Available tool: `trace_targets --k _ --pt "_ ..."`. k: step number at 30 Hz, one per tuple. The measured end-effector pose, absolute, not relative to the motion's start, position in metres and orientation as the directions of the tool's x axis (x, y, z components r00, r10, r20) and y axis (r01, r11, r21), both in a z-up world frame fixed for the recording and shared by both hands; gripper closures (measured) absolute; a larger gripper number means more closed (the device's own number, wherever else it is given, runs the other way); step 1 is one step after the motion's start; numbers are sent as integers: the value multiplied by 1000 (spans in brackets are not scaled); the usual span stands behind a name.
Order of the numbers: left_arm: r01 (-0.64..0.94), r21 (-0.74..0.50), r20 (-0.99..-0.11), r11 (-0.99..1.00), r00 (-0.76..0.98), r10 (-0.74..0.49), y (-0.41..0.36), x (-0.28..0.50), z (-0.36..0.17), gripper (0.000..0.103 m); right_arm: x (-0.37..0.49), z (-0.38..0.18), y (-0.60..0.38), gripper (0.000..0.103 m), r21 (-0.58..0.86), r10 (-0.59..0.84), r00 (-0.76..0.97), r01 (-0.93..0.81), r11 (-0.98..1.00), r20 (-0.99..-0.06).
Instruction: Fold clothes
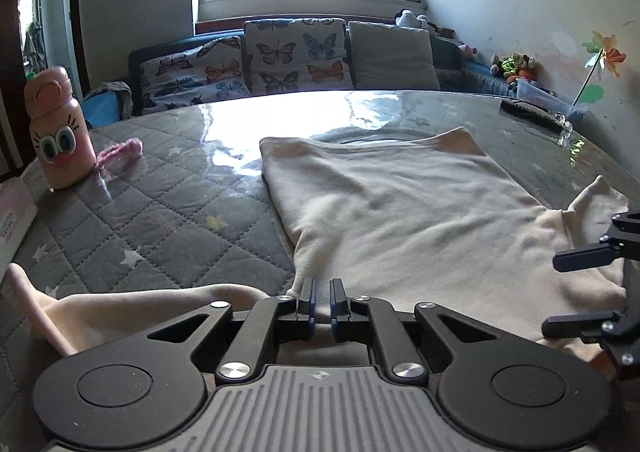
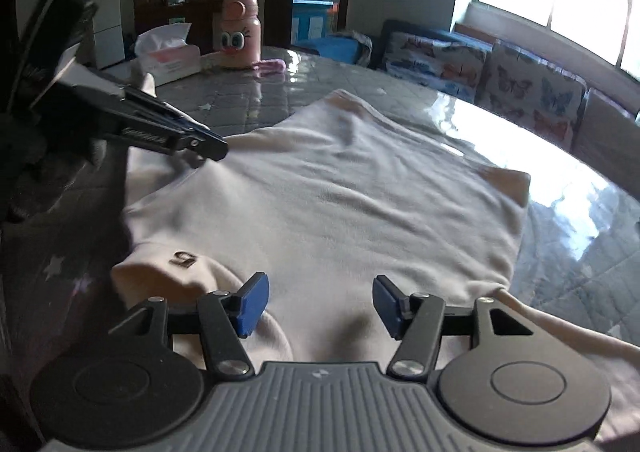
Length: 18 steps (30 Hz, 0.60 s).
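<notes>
Left gripper [image 1: 322, 302] nearly shut at the shirt [image 1: 400, 212] edge; right gripper [image 2: 320, 304] spread above it. Neck toward window; bare table [image 1: 160, 220] left.

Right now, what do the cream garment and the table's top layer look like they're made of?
Cream garment: soft, matte, fleece-like knit, judging by its fuzzy nap and rounded wrinkles.
Table cover: apparently clear glossy plastic or glass, mirroring the window glare, over a grey quilted fabric with stitched diamonds and stars.
</notes>
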<state>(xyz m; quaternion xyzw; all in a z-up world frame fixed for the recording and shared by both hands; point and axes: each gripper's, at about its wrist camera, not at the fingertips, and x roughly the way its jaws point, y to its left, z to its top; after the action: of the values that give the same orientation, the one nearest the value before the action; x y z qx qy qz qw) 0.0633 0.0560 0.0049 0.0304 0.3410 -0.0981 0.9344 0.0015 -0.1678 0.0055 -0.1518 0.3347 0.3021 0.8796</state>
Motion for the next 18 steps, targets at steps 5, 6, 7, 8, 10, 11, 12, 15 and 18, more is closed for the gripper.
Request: trace_targets --k 5,6,7,8,10,11,12,15,18 --pt "267 -4 -612 964 761 -213 31 47 16 83 -11 9 -179 44 -25 441 581 -623 782 -684" --pt "286 -4 -612 958 757 -229 25 44 16 82 -14 9 -181 44 -24 440 580 -622 783 -685" --pt "305 -1 -612 952 753 -242 18 40 16 82 -16 9 -184 44 -21 440 583 -618 786 -683" --pt "323 7 -612 946 750 -251 12 37 15 82 -18 9 -187 45 -18 441 585 -615 788 -681" --pt "358 21 -612 934 743 -271 1 29 12 80 -19 13 -196 45 8 442 597 -589 808 -670" --pt "376 33 -612 926 740 -278 -4 25 10 78 -18 13 -200 45 18 437 601 -575 818 -669" --pt "394 46 -613 918 737 -286 -10 21 7 75 -18 12 -205 45 27 431 602 -562 827 -672" --pt "439 84 -623 894 724 -297 -22 10 -1 73 -20 10 -213 45 46 433 583 -560 827 -688" --pt "464 97 -632 880 712 -306 -26 1 -7 71 -20 13 -222 45 71 443 577 -553 830 -686"
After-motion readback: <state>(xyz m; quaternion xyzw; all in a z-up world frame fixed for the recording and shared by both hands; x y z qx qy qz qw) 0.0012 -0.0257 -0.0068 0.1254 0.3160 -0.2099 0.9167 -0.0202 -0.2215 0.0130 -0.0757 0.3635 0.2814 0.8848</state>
